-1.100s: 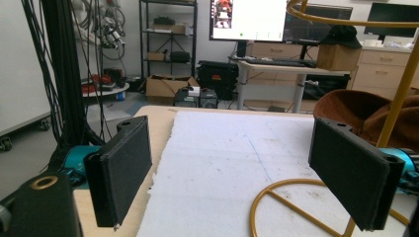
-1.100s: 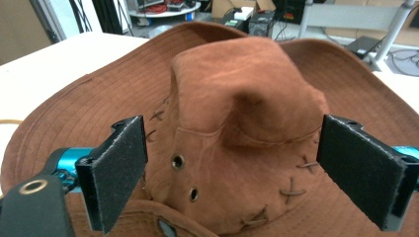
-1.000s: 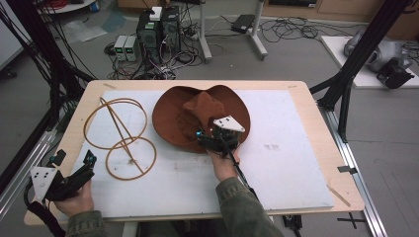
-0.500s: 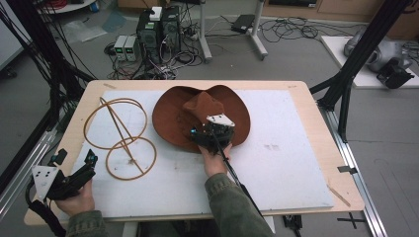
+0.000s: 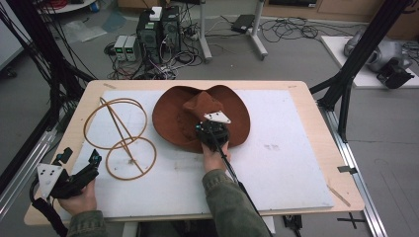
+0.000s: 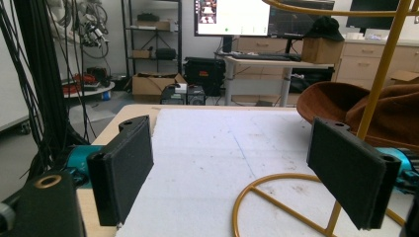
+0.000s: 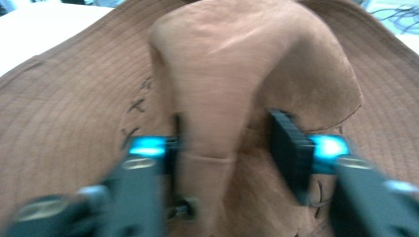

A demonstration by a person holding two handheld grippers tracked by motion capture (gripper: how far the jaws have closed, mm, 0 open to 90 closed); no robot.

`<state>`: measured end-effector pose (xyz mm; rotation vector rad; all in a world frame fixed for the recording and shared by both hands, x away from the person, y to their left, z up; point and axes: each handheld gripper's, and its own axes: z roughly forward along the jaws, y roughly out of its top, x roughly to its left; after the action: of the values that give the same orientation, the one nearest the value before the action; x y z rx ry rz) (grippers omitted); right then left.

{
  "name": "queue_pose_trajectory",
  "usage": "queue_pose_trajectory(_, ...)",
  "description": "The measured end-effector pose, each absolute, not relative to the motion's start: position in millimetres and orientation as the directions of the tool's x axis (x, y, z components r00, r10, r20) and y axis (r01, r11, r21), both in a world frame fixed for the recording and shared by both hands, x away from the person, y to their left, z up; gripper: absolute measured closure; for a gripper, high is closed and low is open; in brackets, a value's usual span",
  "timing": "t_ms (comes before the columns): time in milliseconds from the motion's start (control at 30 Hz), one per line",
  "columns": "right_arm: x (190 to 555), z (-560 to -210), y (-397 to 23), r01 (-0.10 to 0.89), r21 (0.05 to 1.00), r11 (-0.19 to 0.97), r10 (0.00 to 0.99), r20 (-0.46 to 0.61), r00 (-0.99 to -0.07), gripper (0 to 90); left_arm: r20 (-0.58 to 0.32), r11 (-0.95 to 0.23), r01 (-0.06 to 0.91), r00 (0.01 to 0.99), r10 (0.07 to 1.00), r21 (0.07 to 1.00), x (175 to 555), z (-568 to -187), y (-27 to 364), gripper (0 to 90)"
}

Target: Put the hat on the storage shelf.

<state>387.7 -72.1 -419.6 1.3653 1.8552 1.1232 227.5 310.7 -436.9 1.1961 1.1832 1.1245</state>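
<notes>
Right hand-held gripper (image 7: 225, 148) has just been closing, its jaws now pinching the crown of the brown hat (image 5: 200, 118), which lies centre frame in the high view on the white surface (image 5: 276, 163). Seat the crown deep between the pads before lifting, or the soft felt may slip. Left hand-held gripper (image 6: 242, 177) is open at lower left, beside the wire stand (image 5: 121, 136).

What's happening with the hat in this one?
A person's right gripper has its jaws around the crown of the brown hat on the table's white mat; they have just been closing on it. The left gripper rests open near a gold wire stand, holding nothing.
</notes>
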Motion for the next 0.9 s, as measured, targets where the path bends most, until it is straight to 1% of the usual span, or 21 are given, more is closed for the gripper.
queue_pose_trajectory(33,387.9,-418.7,-73.3,0.475,0.871,0.124,0.944,0.044,-0.326,68.4,-0.054,0.054,-0.003,0.065,0.996,0.999,227.5,-436.9,310.7,18.3)
queue_pose_trajectory(67,387.9,-418.7,-73.3,0.475,0.871,0.124,0.944,0.044,-0.326,68.4,-0.054,0.054,-0.005,0.064,0.997,0.999,227.3,-436.8,311.0,18.3)
queue_pose_trajectory(100,387.7,-417.5,-74.0,0.493,0.862,0.115,0.937,0.071,-0.343,83.5,-0.055,0.055,-0.004,0.062,0.997,0.998,227.1,-437.1,311.8,18.4)
queue_pose_trajectory(133,387.7,-417.5,-74.0,0.493,0.862,0.115,0.937,0.071,-0.343,83.5,-0.055,0.055,-0.004,0.062,0.997,0.998,227.1,-437.1,311.8,18.4)
queue_pose_trajectory(167,385.9,-417.2,-71.4,0.484,0.863,0.144,0.937,0.039,-0.347,87.1,-0.057,0.057,-0.002,0.06,0.997,0.998,227.1,-437.1,312.3,18.4)
queue_pose_trajectory(267,383.7,-417.2,-69.5,0.502,0.854,0.136,0.949,0.033,-0.314,87.9,-0.054,0.054,0.0,0.064,0.996,0.999,227.3,-437.3,312.6,18.5)
queue_pose_trajectory(333,382.7,-416.7,-69.1,0.496,0.856,0.141,0.951,0.022,-0.308,87.9,-0.055,0.055,0.001,0.065,0.996,0.998,227.4,-437.3,312.4,18.6)
queue_pose_trajectory(400,380.8,-415.9,-68.0,0.477,0.864,0.161,0.954,-0.011,-0.301,87.9,-0.054,0.054,-0.004,0.067,0.996,0.999,227.6,-437.1,311.8,18.6)
queue_pose_trajectory(533,379.9,-415.5,-67.2,0.469,0.868,0.165,0.955,-0.022,-0.296,88.0,-0.053,0.053,-0.002,0.069,0.996,0.999,227.9,-437.3,311.7,18.8)
queue_pose_trajectory(600,378.4,-414.3,-66.7,0.449,0.876,0.176,0.956,-0.043,-0.29,87.8,-0.052,0.053,-0.004,0.072,0.996,0.999,228.0,-437.2,311.3,18.8)
queue_pose_trajectory(733,377.3,-412.2,-67.6,0.44,0.881,0.174,0.955,-0.042,-0.292,87.8,-0.053,0.053,-0.002,0.074,0.996,0.999,228.1,-437.3,311.2,18.8)
queue_pose_trajectory(900,373.8,-406.4,-70.3,0.396,0.898,0.193,0.958,-0.084,-0.275,87.7,-0.054,0.054,0.001,0.078,0.996,0.999,228.3,-437.5,310.8,18.9)
